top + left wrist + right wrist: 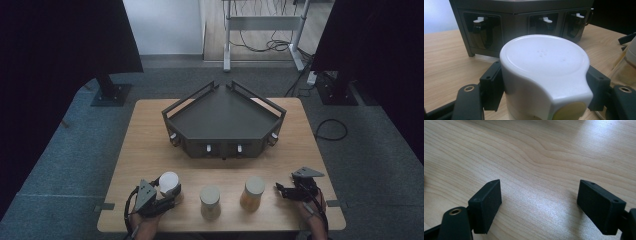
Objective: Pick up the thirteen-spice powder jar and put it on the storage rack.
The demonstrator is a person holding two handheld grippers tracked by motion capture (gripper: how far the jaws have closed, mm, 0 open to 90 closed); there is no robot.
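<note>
Left tongs (169, 192) clamp a white-lidded jar (169, 181) at lower left; right tongs (281, 190) stand wide over bare wood. Pale wooden desk (150, 145) sits mid-frame on grey carpet (65, 150), a dark tray (225, 117) at its centre.

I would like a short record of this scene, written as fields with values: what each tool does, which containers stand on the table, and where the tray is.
left tool: shut on the white-lidded jar, one pad on each side of its lid
right tool: open, nothing between the pads, above bare table
other containers: middle jar and right jar, both upright, standing free in a row
tray: dark, angular, empty, on the far half of the table
jar contents: right jar looks amber; the others cannot be told
</note>
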